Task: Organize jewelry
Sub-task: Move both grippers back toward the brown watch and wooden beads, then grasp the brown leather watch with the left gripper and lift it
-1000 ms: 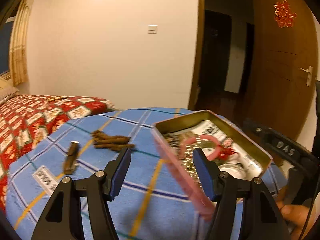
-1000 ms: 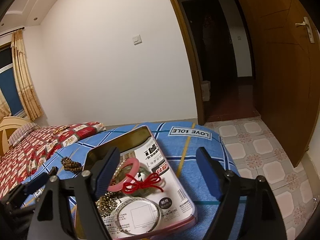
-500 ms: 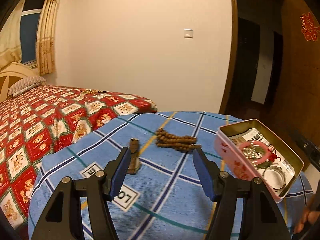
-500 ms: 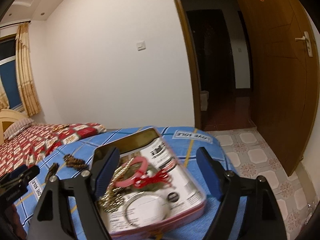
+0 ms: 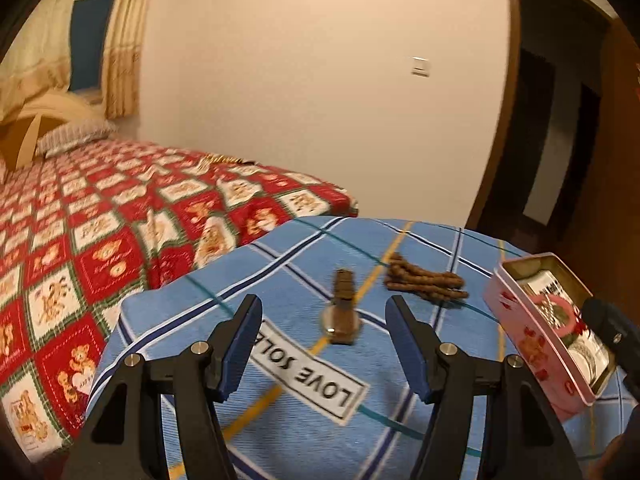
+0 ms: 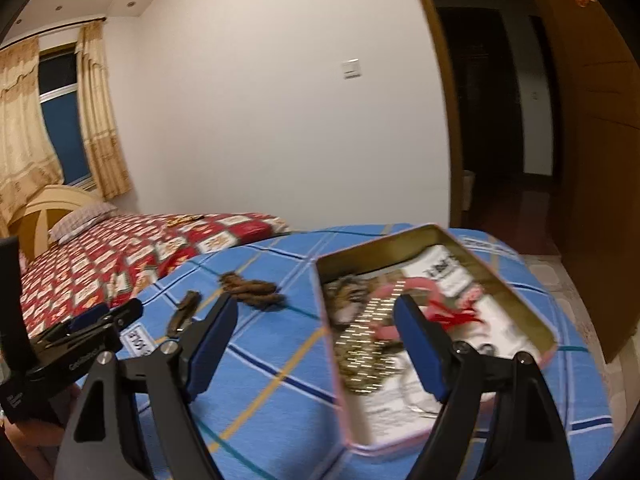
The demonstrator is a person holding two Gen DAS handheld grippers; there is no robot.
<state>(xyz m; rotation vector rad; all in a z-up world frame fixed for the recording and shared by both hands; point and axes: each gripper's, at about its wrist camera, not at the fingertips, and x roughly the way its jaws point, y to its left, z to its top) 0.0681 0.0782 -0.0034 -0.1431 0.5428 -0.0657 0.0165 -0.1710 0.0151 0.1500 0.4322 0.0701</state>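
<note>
I read "LOVE SOLE" on the blue cloth (image 5: pixel 308 376). My left tool (image 5: pixel 322 346) gapes wide over the watch (image 5: pixel 342 312), gripping nothing; my right tool (image 6: pixel 316 344) stands apart, empty, above the tin (image 6: pixel 516 280).

Watch (image 5: pixel 341 312) on the cloth (image 5: pixel 400 420), mid-surface. Bead string (image 5: pixel 424 282) just behind-right of it, apart. Tin (image 5: pixel 532 344) at the cloth's right edge, bangle (image 5: pixel 554 314) and chains (image 6: pixel 368 344) inside. Bed (image 5: pixel 100 220) off the left edge.
</note>
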